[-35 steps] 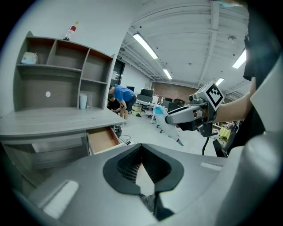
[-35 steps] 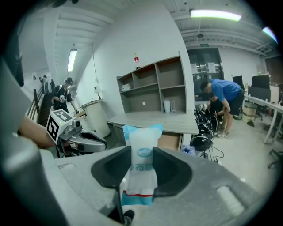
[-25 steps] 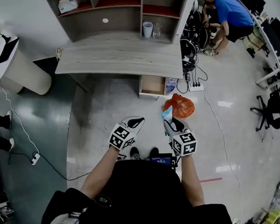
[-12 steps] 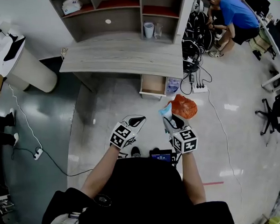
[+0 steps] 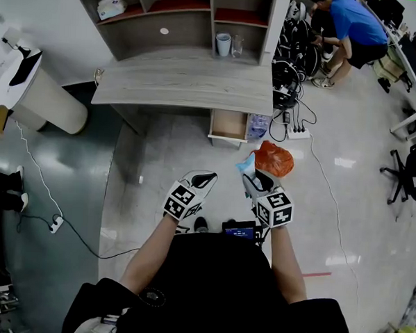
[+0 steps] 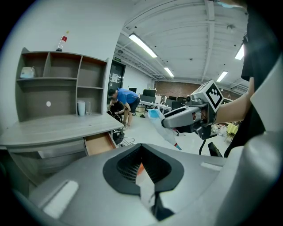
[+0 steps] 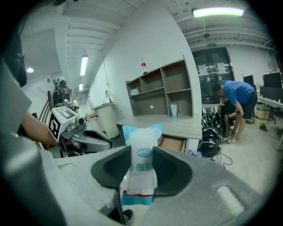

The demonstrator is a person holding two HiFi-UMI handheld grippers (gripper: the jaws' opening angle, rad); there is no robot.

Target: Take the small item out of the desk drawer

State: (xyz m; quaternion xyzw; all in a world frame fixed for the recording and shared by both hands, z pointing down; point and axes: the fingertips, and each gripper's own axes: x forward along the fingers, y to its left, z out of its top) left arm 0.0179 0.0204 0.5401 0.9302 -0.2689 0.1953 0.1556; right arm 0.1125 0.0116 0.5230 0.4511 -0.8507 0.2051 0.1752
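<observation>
Head view, nearest first: the left gripper [image 5: 202, 177] and the right gripper [image 5: 251, 177] sit side by side, apart, just ahead of the person's dark torso and above a pale glossy floor [image 5: 159, 160]. Left gripper view shows that gripper's jaws pressed together at the tips with nothing between them. Right gripper view shows the other pair clamped on one small packet [image 7: 142, 165], white and pale blue with a red stripe, standing up past the pads. The item is thus out of the drawer and well short of the desk.

Between the grippers and the desk the floor is open. One orange bag [image 5: 274, 159] lies just beyond the right gripper. One drawer [image 5: 228, 125] stands pulled open under the desk's right end, and a power strip [image 5: 298, 134] with cables lies to its right.

The desk [image 5: 184, 84] has a grey wood-grain top with a curved front edge. On it stands one shelf unit [image 5: 142, 28] holding two cups [image 5: 221, 43] in one compartment. One white round bin [image 5: 47, 109] stands left of the desk. Far right, one person in a blue top [image 5: 351, 24] bends over.
</observation>
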